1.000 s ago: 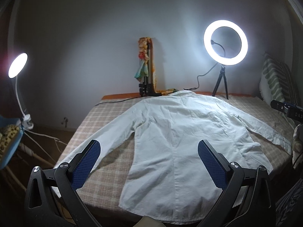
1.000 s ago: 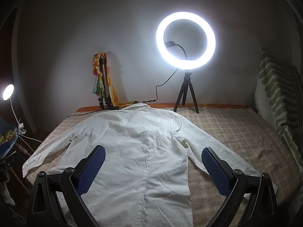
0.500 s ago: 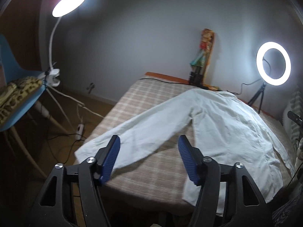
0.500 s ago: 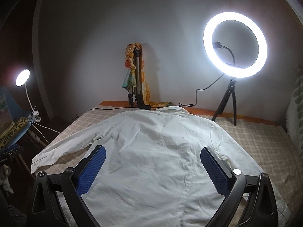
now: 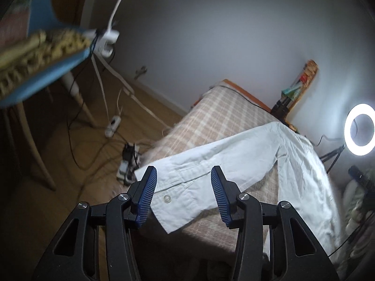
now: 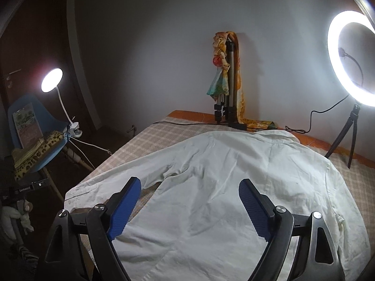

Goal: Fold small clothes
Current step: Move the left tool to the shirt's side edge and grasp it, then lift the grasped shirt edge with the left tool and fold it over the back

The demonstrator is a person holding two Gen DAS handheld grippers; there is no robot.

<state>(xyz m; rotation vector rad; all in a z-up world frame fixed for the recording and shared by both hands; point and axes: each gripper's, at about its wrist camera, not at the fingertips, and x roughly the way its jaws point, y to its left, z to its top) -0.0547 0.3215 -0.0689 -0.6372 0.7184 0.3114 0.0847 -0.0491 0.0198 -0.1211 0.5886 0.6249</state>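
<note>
White long-sleeved shirt, spread flat and back-up on a checked bed, collar toward the wall, hem nearest the cameras. Creased cotton, off-white under the lamps. One sleeve stretched out to the bed's edge, its cuff overhanging slightly, with a clear round button and a placket slit showing.

Left gripper over that cuff, blue ribbed pads either side of it, jaws just narrowed but still apart and not pressing the cloth. Right gripper above the shirt's lower back, jaws wide, just drawn in a little, nothing pinched.

Behind the collar, a folded tripod against the wall, draped with a patterned scarf. Lit ring light on a small stand at the right corner, cable trailing along the bed. Blue chair to the left, holding leopard-print cloth and a printed booklet, with a clip lamp fixed to its edge. Dark box below the chair with small white lettering, too small to read. Power strips and cables on the wooden floor.
</note>
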